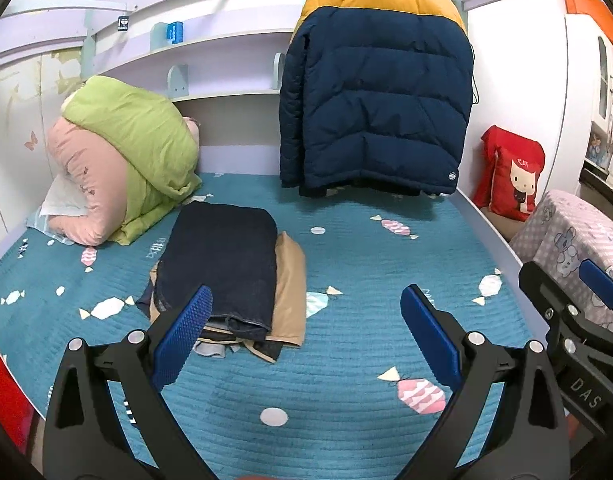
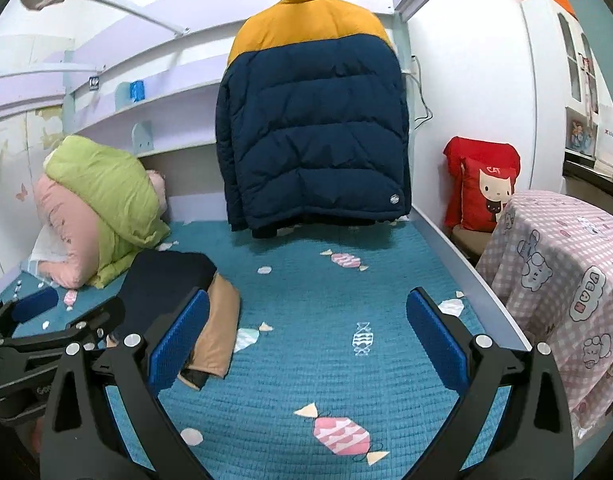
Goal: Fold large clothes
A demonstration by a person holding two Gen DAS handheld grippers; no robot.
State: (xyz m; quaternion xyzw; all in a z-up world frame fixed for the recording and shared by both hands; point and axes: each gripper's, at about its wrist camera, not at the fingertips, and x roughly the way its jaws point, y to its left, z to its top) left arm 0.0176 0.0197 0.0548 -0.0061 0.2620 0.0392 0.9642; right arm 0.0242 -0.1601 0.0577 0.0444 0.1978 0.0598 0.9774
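Observation:
A navy and yellow puffer jacket (image 1: 376, 96) hangs on a hanger above the far end of the teal bed (image 1: 346, 360); it also shows in the right wrist view (image 2: 318, 136). A stack of folded clothes (image 1: 226, 272), dark navy on top of tan, lies left of the bed's middle (image 2: 174, 292). My left gripper (image 1: 306, 320) is open and empty above the bed's near part, beside the stack. My right gripper (image 2: 308, 328) is open and empty, to the right of the stack. Each gripper shows at the edge of the other's view.
A rolled green and pink quilt (image 1: 122, 160) lies at the bed's far left. A red cat cushion (image 1: 514, 176) and a pink checked cloth-covered stand (image 2: 558, 292) are off the bed's right edge. Shelves (image 1: 210, 44) run along the back wall.

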